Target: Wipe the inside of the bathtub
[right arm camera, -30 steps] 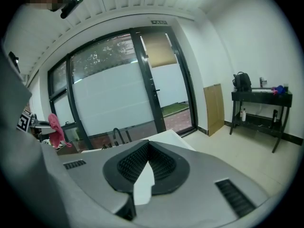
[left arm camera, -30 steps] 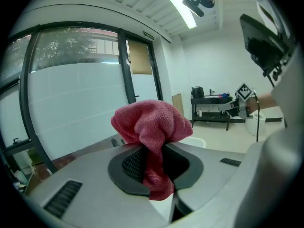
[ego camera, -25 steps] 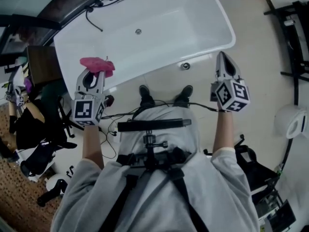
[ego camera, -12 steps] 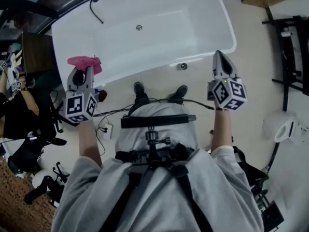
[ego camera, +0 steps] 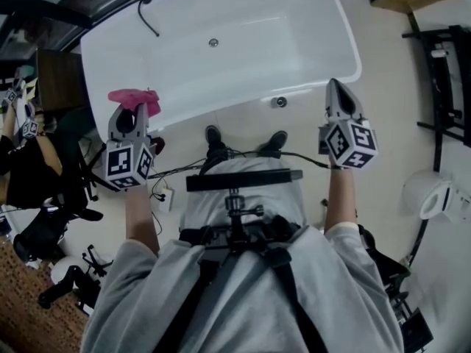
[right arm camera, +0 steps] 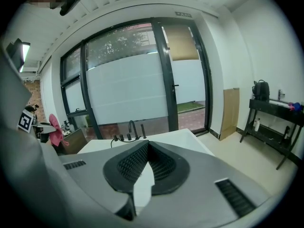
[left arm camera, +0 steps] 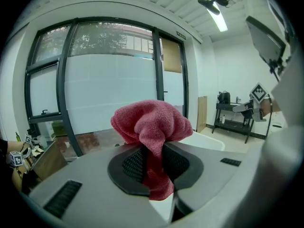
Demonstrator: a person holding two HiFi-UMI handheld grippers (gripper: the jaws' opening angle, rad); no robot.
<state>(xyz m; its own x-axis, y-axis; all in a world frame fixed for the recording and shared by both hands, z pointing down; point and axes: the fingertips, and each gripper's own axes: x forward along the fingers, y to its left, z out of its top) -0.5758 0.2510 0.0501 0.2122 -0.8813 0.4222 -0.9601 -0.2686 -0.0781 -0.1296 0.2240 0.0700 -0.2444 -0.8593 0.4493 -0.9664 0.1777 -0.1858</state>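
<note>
Cloth held at the tub's edge, off its inner surface.
We stand at the tub (ego camera: pixel 243 57). The left gripper (ego camera: pixel 131 115) is clamped on a bunched pink terry cloth (ego camera: pixel 134 97) over the near left rim. The right gripper (ego camera: pixel 336 87) is pinched closed and empty. The basin is glossy white with rounded corners and a small round drain (ego camera: pixel 213 43). We see no streaks or wet patches, so the wiping may lie ahead or be over.

Cloth (ego camera: pixel 134 98) in left tongs (ego camera: pixel 128 115) by left corner of bathtub (ego camera: pixel 250 65), right tongs (ego camera: pixel 335 84) by right.

arms forward, left gripper (ego camera: pixel 130 116) clamped on cloth (ego camera: pixel 135 98), right gripper (ego camera: pixel 337 90) fingers (right arm camera: pixel 132 163) pressed together.
</note>
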